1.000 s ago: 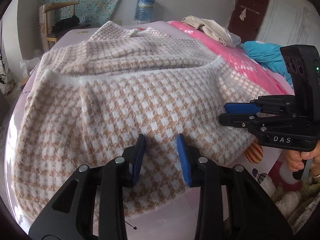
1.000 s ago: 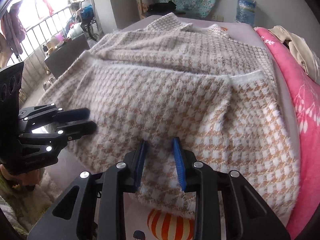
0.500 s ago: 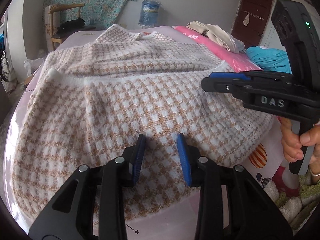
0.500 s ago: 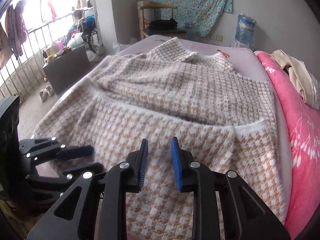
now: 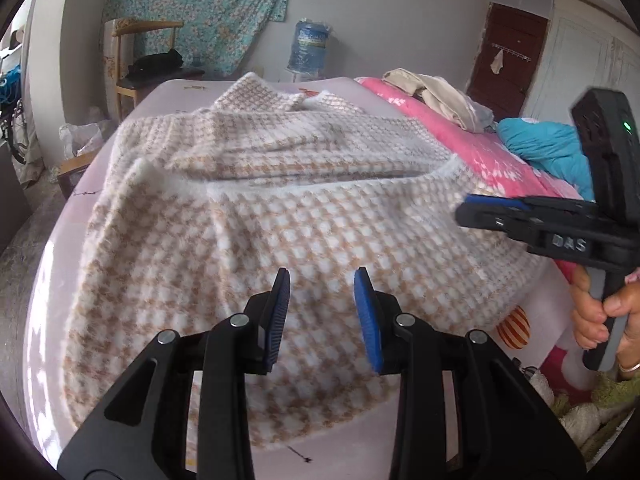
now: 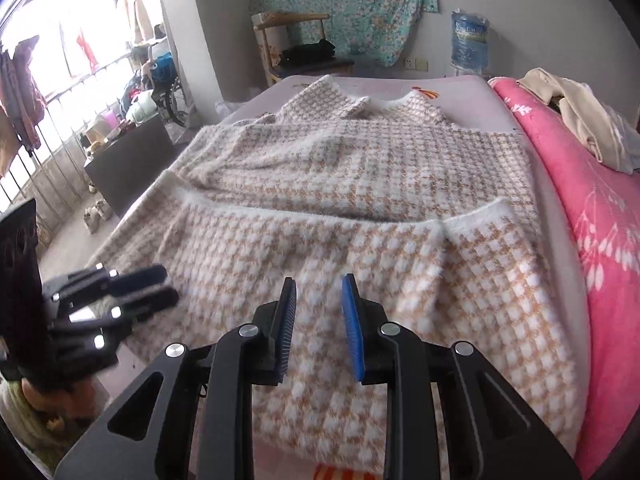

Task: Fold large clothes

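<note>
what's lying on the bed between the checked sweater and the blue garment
In the left wrist view, a pink quilt lies between the checked sweater and the blue garment.

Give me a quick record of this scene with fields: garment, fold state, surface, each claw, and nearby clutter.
garment: fuzzy tan-and-white houndstooth sweater
fold state: near part doubled over, white-trimmed edge lying across the middle
surface: bed with pale lilac sheet
left claw: open, nothing between the pads, above the near hem
right claw: open, empty, above the near hem
nearby clutter: pink blanket alongside, beige clothes piled on it, water jug by the wall
</note>
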A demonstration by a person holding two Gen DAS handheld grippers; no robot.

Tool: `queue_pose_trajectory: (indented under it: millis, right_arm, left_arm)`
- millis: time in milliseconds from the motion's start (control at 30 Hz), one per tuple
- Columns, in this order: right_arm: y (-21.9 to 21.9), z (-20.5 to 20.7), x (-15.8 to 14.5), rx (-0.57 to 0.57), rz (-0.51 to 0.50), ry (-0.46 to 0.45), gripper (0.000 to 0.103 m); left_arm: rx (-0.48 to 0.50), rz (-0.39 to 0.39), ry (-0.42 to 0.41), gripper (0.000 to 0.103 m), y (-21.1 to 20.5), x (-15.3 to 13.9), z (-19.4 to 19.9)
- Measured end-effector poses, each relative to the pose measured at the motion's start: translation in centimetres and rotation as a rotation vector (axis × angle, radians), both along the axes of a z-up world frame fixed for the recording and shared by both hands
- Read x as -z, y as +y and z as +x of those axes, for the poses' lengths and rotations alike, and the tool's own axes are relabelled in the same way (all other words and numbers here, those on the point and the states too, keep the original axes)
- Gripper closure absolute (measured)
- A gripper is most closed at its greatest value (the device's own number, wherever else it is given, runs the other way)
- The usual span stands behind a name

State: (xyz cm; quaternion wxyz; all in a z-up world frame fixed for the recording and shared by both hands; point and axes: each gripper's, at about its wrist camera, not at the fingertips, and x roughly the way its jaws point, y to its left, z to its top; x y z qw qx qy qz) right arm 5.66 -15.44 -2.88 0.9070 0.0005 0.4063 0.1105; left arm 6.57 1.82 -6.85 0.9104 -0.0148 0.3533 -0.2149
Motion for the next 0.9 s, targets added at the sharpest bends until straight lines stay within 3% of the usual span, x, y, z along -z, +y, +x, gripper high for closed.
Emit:
queue_pose_trajectory:
  millis: [67,100,133,167,200,267,433,500,567,633,700,800,900]
  right_arm:
    - [-1.2,-0.7,0.3,0.059,-0.029,0.006,0.079]
    - [-2.1,-0.7,1.0,0.101,-0.041,0.025,0.079]
    - [-3.1,-0.3,2.1,0.146,-0.055,0.057,0.08]
    - [-4.0,0.2,3.5,0.166,-0.038,0.101,0.081]
    - [-4.9,0.2,3.9,0.171,0.022,0.088,0.081]
    - [-4.9,0.3,3.5,0.169,0.021,0.107,0.081]
    - [-6.5,-2.1,0.9,0.231,-0.04,0.042,0.08]
    - [-8.1,-2.7,2.0,0.289,-0.063,0.074,0.08]
    - [-9.6,-2.9,4.5,0.315,-0.037,0.12,0.08]
    - [-9.5,-3.0,4.2,0.319,-0.041,0.11,0.08]
    - [-8.7,-3.4,2.8,0.31,-0.049,0.093,0.079]
    - [-5.6,-5.4,0.2,0.186,-0.036,-0.004,0.075]
    - [-1.4,-6.5,0.0,0.028,-0.024,-0.029,0.072]
  left_arm:
    - [-0.069,0.036,0.05,0.072,1.2,1.1,1.6]
    - [-0.07,0.009,0.048,0.08,1.9,1.3,1.9]
    - [-0.069,-0.015,0.042,0.08,2.4,1.3,2.0]
    - [-0.066,-0.019,0.044,0.08,2.6,1.3,2.1]
    - [-0.064,-0.01,0.045,0.08,2.6,1.2,2.2]
    - [-0.066,0.019,0.043,0.08,2.4,0.7,1.9]
    - [-0.156,0.027,0.041,0.078,5.4,0.2,0.7]
    - [-0.198,0.026,0.085,0.079,6.8,1.5,1.0]
    - [-0.195,-0.024,0.079,0.079,7.6,1.5,0.9]
    - [-0.203,-0.008,0.092,0.079,7.3,0.9,1.0]
    - [-0.178,-0.009,0.061,0.079,6.8,-0.4,0.1]
    - [-0.055,-0.046,0.0,0.069,5.1,-2.4,-2.6]
    - [0.081,-0.046,0.034,0.068,1.6,-1.8,-4.3]
